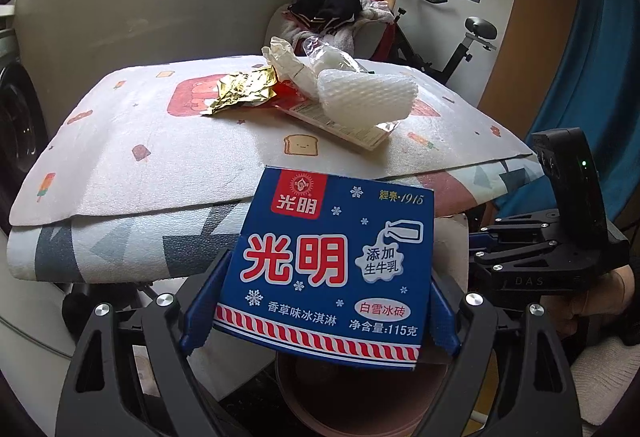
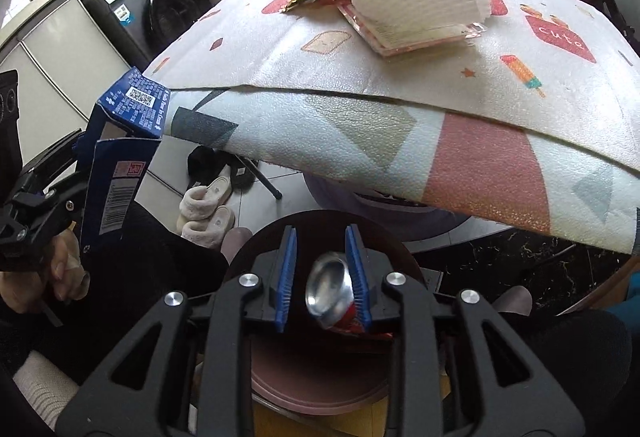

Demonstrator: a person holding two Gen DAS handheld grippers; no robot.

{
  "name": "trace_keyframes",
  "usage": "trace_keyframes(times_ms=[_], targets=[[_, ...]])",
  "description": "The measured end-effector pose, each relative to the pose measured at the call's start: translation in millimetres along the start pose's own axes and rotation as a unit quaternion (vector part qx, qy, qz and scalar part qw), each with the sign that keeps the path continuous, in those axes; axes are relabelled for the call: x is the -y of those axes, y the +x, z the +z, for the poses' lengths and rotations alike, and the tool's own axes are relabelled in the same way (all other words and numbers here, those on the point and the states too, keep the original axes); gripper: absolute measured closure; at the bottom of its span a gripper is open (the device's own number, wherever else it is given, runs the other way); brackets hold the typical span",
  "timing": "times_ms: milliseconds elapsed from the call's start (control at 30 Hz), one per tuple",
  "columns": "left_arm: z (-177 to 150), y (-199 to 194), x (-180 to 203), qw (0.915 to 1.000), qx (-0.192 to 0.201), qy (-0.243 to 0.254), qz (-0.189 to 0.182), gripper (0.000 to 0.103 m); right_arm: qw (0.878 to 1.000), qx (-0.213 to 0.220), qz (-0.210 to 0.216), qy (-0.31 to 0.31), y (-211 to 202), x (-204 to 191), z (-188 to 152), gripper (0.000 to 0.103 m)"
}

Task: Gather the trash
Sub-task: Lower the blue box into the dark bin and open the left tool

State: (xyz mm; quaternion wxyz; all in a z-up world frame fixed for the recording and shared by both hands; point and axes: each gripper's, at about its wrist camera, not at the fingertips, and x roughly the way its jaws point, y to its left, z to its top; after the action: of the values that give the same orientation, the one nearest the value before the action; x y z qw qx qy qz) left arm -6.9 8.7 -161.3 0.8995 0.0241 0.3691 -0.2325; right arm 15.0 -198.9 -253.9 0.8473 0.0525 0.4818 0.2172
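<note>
Two claws are mine: the left claw (image 1: 320, 313) is clamped on a blue ice-cream carton (image 1: 328, 265) above the brown bin (image 1: 360, 405); the right claw (image 2: 322, 277) has loosened around a crushed can (image 2: 330, 291), touching only one pad, over that bin. More trash waits on the tabletop (image 1: 160, 141).

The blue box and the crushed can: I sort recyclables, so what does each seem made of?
The blue box looks like thin printed cardboard with a slight sheen: flat panels, folded open flaps. The crushed can looks like thin metal, probably aluminium: a shiny, mirror-like concave end, dented red printed body.
</note>
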Motion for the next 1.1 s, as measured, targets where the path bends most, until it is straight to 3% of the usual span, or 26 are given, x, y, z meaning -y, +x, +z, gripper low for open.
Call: trace_keyframes(times_ms=[133, 300, 400, 567, 733, 867, 1100], targets=[[1, -3, 5, 0.9999, 0.005, 0.01, -0.008, 0.02, 1.0, 0.018, -0.012, -0.016, -8, -1, 3, 0.065], [7, -8, 7, 0.9995, 0.018, 0.018, -0.018, 0.02, 0.992, 0.09, -0.046, -0.074, -38, -2, 14, 0.023], [9, -6, 8, 0.9994, 0.018, 0.021, -0.02, 0.02, 0.983, 0.129, -0.081, -0.107, -54, 2, 20, 0.007], [7, 7, 16, 0.9989, 0.004, 0.035, -0.032, 0.02, 0.972, 0.165, -0.117, -0.117, -64, 25, 22, 0.006], [6, 22, 28, 0.9975, -0.007, 0.056, -0.041, 0.02, 0.973, 0.178, -0.131, -0.068, -68, 44, 23, 0.006], [-3, 40, 40, 0.9951, -0.037, 0.081, -0.041, 0.02, 0.976, 0.178, -0.124, -0.031, -65, 56, 25, 0.006], [-8, 57, 42, 0.9932, -0.064, 0.086, -0.045, 0.017, 0.977, 0.176, -0.122, -0.021, -62, 58, 26, 0.006]])
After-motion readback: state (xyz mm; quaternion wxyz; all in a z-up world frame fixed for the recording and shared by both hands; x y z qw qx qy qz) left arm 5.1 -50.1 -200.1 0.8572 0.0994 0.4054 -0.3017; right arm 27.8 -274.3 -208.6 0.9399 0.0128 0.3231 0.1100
